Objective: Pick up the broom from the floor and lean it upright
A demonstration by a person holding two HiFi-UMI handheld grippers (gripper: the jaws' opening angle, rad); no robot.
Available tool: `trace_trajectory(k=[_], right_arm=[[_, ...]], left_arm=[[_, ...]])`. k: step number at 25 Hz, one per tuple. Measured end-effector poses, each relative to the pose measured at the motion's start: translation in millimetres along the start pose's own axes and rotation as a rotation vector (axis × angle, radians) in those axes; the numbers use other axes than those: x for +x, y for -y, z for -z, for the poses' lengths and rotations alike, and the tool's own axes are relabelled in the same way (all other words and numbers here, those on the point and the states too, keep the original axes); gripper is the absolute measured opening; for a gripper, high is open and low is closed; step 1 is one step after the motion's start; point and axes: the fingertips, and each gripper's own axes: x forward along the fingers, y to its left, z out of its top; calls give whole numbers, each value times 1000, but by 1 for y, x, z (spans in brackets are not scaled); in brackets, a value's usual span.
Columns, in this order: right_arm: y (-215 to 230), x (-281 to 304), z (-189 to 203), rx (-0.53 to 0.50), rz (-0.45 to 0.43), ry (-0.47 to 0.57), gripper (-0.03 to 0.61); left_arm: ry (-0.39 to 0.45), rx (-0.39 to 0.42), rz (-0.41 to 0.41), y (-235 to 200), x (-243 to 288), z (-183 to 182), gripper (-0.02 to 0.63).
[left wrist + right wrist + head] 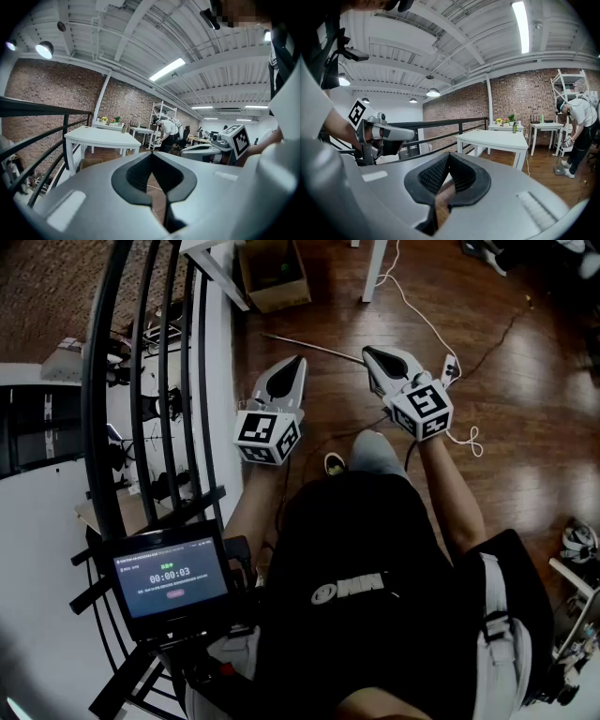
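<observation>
A thin pale rod [314,347], apparently the broom's handle, lies on the wooden floor ahead of me; its head is not visible. My left gripper [300,360] is held level above the floor just short of the rod, jaws shut with nothing between them. My right gripper [367,351] hovers beside it, its tip over the rod's right end, also shut and empty. In the left gripper view the closed tips [151,154] point across the room, and the right gripper [206,151] shows beside them. The right gripper view shows its own closed tips [449,154].
A black curved railing [141,381] runs along my left. A cardboard box [275,273] and white table legs [375,268] stand ahead; a white cable [436,329] trails across the floor on the right. A small screen [171,576] is mounted near me. A person [576,126] stands far off.
</observation>
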Motion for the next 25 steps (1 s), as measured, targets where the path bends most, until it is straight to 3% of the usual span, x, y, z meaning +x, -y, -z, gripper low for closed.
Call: trace_trajectory(k=[5,14,21,25], right_arm=[[-8,0,2,-7,-45,-4,3],[27,47,10,1,-75,-18,3],[114,128,14,78,-91,-67,3],[148,162,16,73,-98,-107,3]], left_arm=[[-15,-20,-12,-2,-6,12,14],[-40,-21,-25,-38,36,18,14],[-84,-64,-67,-108,121,7,14],[-106,-100,-45,-137,160,7,14]])
